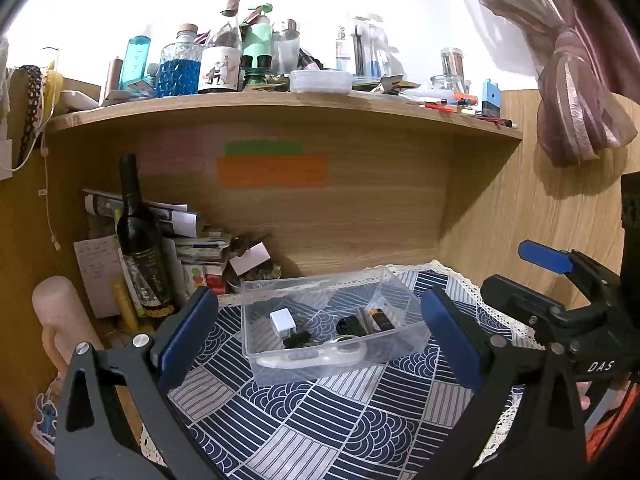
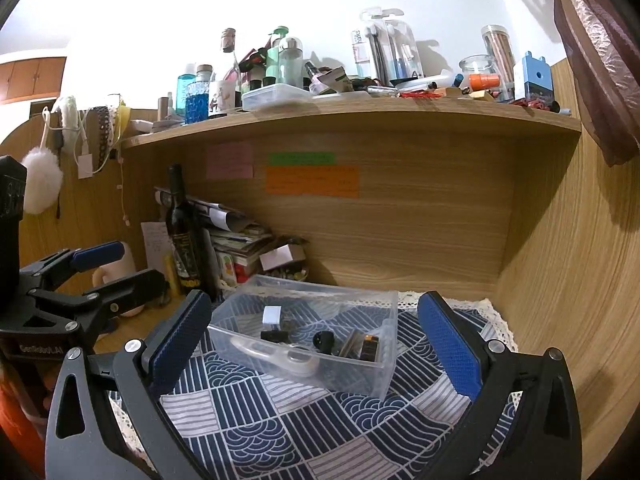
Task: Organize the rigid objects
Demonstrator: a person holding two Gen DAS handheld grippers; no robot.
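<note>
Left wrist view: left gripper stands wide open and empty, its blue pads framing a clear plastic bin that sits on the patterned blue cloth just ahead. Inside the bin, left to right: a white charger cube, a small black piece, a pale curved handle-like item along the near wall, a black cylinder, and a dark box. Right wrist view: right gripper, equally wide open and empty, faces the bin's near right corner. The bin's long axis runs left to right, centred before the left gripper, which seems marginally better placed.
</note>
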